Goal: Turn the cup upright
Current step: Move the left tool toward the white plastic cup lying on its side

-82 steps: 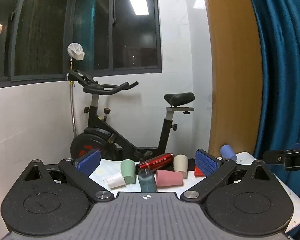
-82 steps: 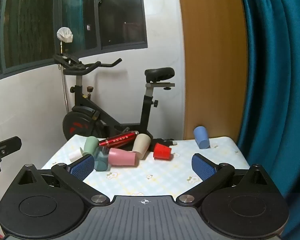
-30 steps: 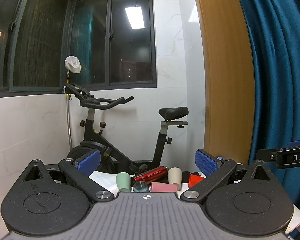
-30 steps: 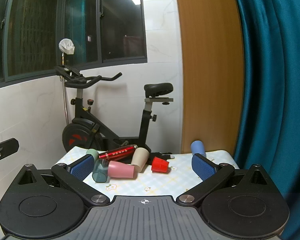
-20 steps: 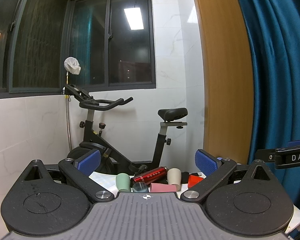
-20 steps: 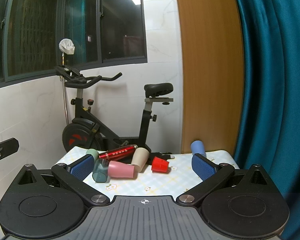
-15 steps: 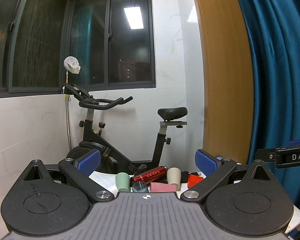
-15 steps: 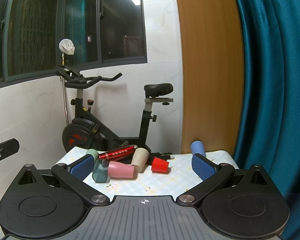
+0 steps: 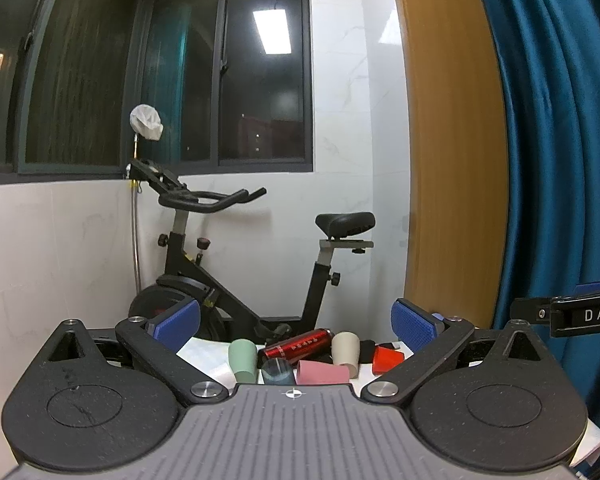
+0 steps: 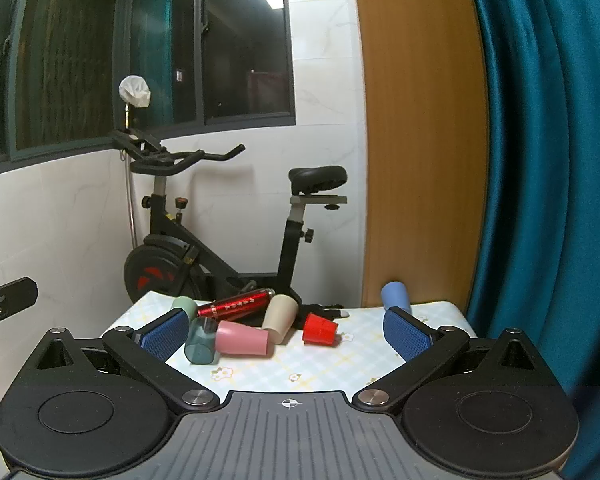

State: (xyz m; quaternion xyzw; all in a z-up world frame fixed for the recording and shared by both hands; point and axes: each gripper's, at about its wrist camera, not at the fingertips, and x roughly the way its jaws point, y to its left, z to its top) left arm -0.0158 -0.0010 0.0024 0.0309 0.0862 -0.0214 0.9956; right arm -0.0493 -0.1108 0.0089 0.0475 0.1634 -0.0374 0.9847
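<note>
Several cups lie or stand on a small checked table point(image 10: 320, 364). In the right wrist view a pink cup point(image 10: 242, 339) lies on its side, next to a teal cup point(image 10: 201, 341), a beige cup point(image 10: 279, 317), a red cup point(image 10: 319, 329), a green cup point(image 10: 185, 306) and a blue cup point(image 10: 395, 297). A red bottle point(image 10: 236, 303) rests across them. In the left wrist view the pink cup point(image 9: 322, 373) and green cup point(image 9: 242, 360) show low down. My left gripper point(image 9: 294, 320) and my right gripper point(image 10: 286, 330) are both open, empty and held back from the cups.
A black exercise bike point(image 10: 220, 240) stands behind the table by the white tiled wall. A wooden panel point(image 10: 416, 140) and a blue curtain point(image 10: 548, 160) are on the right. A black strap point(image 10: 324, 312) lies at the table's back edge.
Since 2.7 s ago both grippers have dropped lower and tipped up, so the table sits lower in view. Over the last second nothing has visibly moved.
</note>
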